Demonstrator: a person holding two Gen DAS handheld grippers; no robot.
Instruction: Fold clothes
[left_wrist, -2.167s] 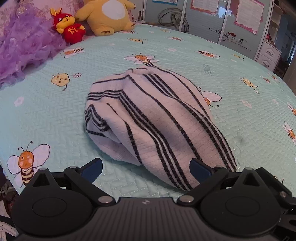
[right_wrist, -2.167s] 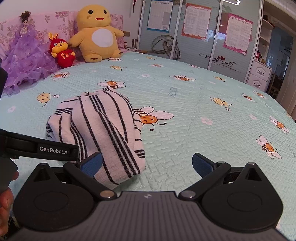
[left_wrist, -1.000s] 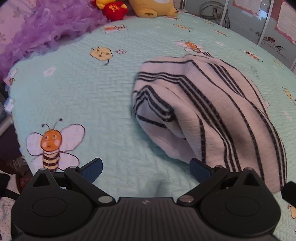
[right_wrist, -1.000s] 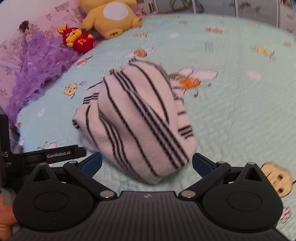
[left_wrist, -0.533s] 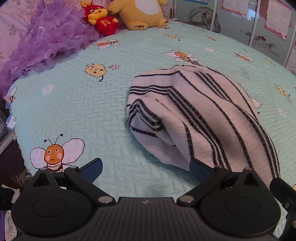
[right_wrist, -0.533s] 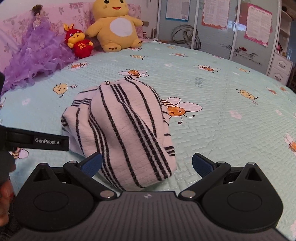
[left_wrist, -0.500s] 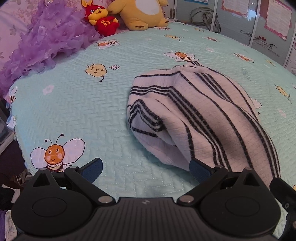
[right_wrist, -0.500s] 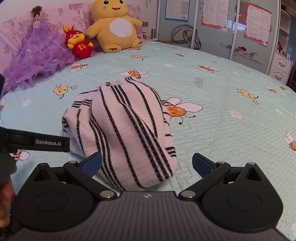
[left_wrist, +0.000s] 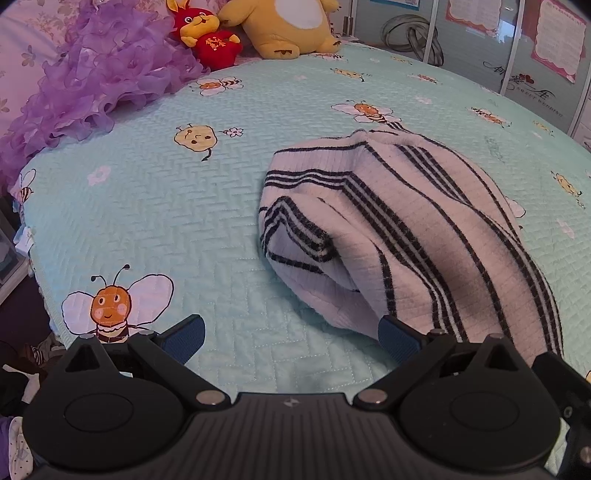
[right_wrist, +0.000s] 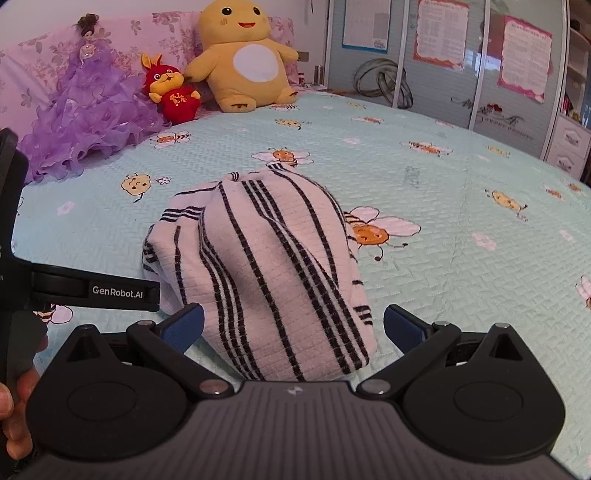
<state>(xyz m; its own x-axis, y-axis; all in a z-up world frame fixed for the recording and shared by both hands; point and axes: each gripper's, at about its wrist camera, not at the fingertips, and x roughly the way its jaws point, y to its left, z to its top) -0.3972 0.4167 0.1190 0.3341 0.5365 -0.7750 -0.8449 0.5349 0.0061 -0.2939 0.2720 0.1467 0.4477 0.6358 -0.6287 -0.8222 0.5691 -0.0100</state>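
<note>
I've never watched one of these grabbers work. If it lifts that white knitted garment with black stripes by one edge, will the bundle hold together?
Probably not: the white knitted garment with black stripes looks soft and floppy, its folds slumped and rounded. It lies loose on the quilted turquoise bedspread, so layers would likely sag open. Its fuzzy knit should grip rather than slip.

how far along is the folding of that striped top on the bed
Mostly done, it seems: the striped garment lies as a compact folded bundle on the bee-print bedspread, layers tucked under at its left edge. Nothing is in hand: the left gripper and the right gripper are both open and empty. Left, at most: tidying the lumpy bundle.
</note>
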